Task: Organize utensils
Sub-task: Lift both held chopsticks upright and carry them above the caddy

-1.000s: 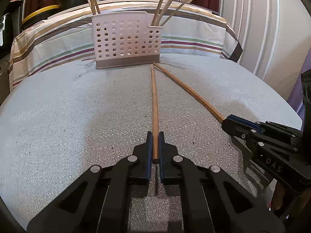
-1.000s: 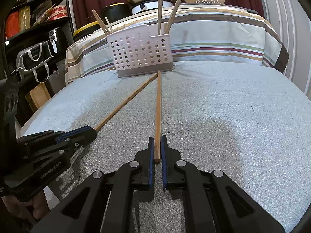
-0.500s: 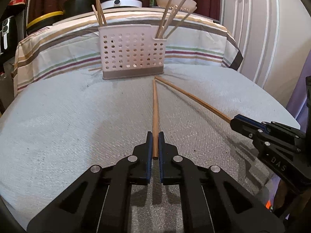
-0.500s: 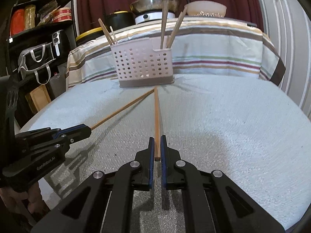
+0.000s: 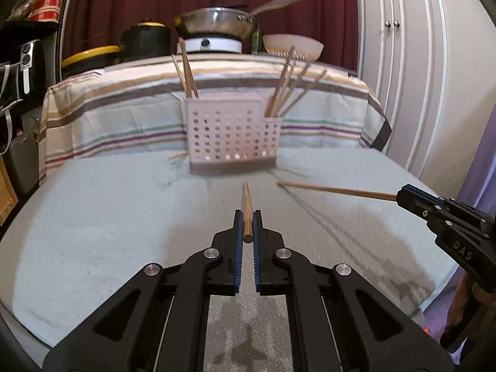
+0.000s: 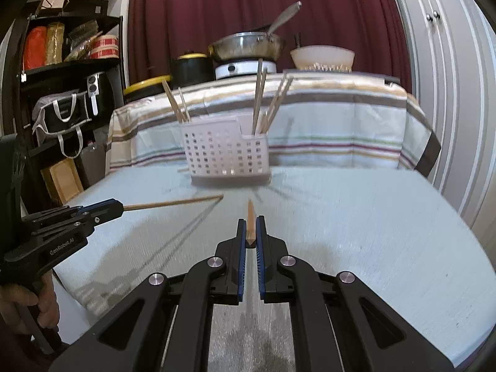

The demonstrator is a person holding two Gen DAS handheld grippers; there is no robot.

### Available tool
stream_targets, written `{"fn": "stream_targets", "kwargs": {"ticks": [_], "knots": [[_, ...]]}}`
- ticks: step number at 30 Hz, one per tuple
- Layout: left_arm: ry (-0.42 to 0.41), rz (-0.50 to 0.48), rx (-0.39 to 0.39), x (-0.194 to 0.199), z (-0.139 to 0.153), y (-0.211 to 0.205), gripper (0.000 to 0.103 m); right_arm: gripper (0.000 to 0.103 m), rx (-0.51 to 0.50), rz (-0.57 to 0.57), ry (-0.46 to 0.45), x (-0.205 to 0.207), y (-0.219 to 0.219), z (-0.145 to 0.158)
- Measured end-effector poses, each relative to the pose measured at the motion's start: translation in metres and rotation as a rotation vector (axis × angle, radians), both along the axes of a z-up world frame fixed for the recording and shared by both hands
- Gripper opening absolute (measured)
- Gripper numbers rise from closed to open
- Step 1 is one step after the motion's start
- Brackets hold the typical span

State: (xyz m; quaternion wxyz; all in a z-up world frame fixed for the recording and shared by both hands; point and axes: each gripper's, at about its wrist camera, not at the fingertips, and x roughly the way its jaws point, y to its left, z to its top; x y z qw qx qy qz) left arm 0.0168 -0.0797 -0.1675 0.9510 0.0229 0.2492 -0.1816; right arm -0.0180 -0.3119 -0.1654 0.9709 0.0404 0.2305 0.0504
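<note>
place: home kitchen | signs: wok (image 5: 217, 24) on cooker (image 5: 210, 45), pantry shelf (image 6: 68, 65), cupboard doors (image 5: 403, 62)

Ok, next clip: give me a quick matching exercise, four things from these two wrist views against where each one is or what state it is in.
Things:
1. left tongs
2. right tongs
3. white perforated caddy
4. steel pan

Places or states:
A. on the white burner on the striped cloth at the back
B. shut on a chopstick, seen at the right edge of the left wrist view
C. standing on the grey mat, chopsticks sticking out of both ends
D. shut on a chopstick, seen at the left edge of the right wrist view

Pairs: 1-D, 2-B, 3-C, 4-A
</note>
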Motion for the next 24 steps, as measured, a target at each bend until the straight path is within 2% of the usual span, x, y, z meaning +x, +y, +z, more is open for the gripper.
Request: {"fn": "stream_targets", "kwargs": {"ticks": [14, 24], "knots": [[-0.098, 0.041, -0.039, 0.002, 0.06, 0.021, 0.006, 0.007, -0.018, 0.018, -0.095, 0.012, 0.003, 0.047], [-0.095, 0.058, -0.022, 0.036, 0.078, 0.027, 0.007, 0.007, -0.039, 0.03, -0.125, 0.044, 0.007, 0.067]]}}
